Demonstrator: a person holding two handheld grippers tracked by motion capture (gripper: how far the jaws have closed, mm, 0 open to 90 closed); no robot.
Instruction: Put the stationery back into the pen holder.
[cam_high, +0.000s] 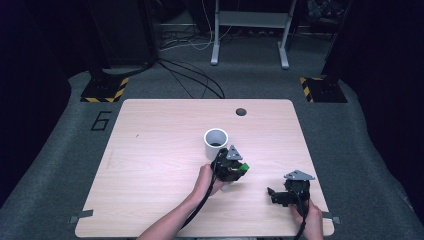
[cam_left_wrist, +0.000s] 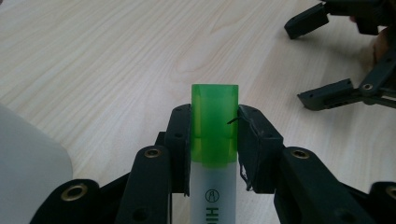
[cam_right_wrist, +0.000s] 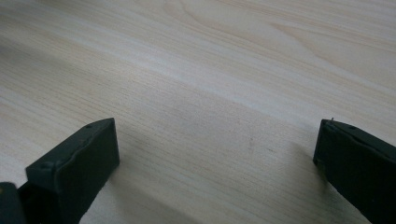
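— Green cap, white barrel: you had the highlighter (cam_left_wrist: 214, 140) clamped in the left gripper (cam_left_wrist: 214, 128), pads pressed on both sides of the cap end, the barrel running back between the jaws. It was off the table (cam_high: 150, 165), just short of the white cup (cam_high: 216, 142) near the table's middle. Why hold it so far forward?

— Likely so the pen stayed in line with the jaws and could go into the cup end first. That's my reading, not something shown. In the left gripper view the cup's white wall (cam_left_wrist: 28, 168) sat at the lower left, close beside the gripper.

— And your right gripper (cam_high: 278, 195)?

— You kept it low near the table's right front corner, jaws spread wide with nothing between them, bare wood under them (cam_right_wrist: 210, 116). Parked there, it stayed out of the left hand's (cam_high: 206, 179) path.

— Anything in the way?

— Nothing between pen and cup. The small dark hole (cam_high: 241, 111) by the far edge was well apart.
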